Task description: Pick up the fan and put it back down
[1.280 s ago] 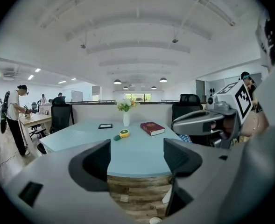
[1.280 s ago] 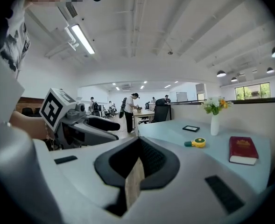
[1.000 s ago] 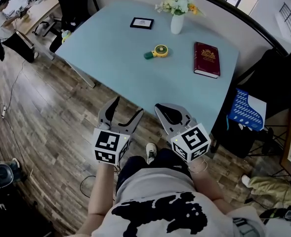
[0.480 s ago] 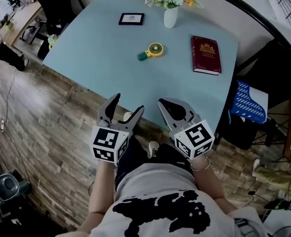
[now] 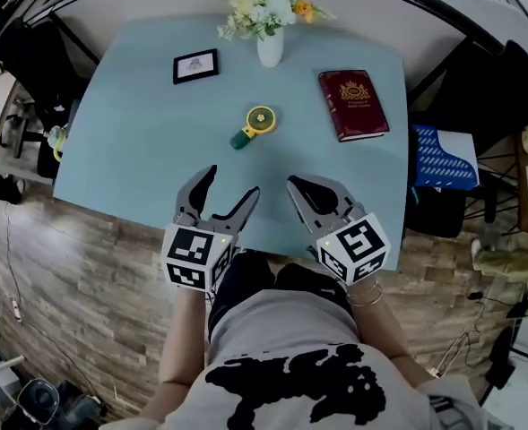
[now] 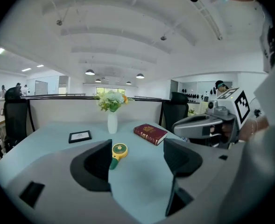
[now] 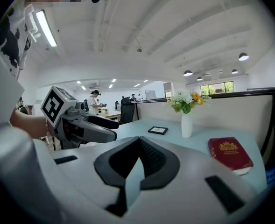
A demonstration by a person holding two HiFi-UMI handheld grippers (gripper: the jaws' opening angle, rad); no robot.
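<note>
The small hand fan (image 5: 255, 124) has a yellow round head and a green handle. It lies flat near the middle of the light blue table (image 5: 129, 150). In the left gripper view the fan (image 6: 118, 152) shows ahead, just inside the left jaw. My left gripper (image 5: 230, 184) is open and empty above the table's near edge, well short of the fan. My right gripper (image 5: 296, 186) hangs beside it, shut on nothing. The right gripper (image 7: 138, 141) shows its jaws pressed together in its own view, where the fan is hidden.
A white vase of flowers (image 5: 269, 43) stands at the table's far edge. A small black picture frame (image 5: 195, 65) lies left of it, and a dark red book (image 5: 352, 104) lies right of the fan. Office chairs (image 5: 465, 88) and a blue basket (image 5: 439, 158) stand to the right.
The view has swung round, so the table now lies square in front. Both grippers have come up to its near edge. Their jaws have not changed.
</note>
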